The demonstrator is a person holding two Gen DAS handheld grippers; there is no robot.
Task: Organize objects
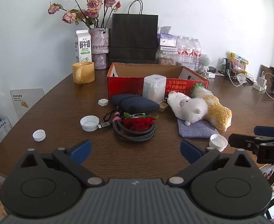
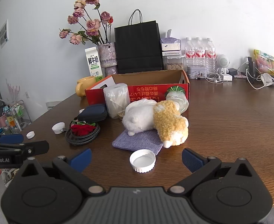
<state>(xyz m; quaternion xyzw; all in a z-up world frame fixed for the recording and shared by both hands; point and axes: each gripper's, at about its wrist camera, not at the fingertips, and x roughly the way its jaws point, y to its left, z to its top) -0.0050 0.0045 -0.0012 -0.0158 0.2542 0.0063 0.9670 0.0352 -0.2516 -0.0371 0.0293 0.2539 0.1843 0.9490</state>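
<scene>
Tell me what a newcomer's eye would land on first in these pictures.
Most likely the red box, open-topped at the middle of the table, with the white and yellow plush toys lying in front of it, partly on a grey cloth. Behind, against the wall, a tall black bag stands beside a vase of faded roses. Nearer, a white lid sits between the pads of the open right claw.
</scene>
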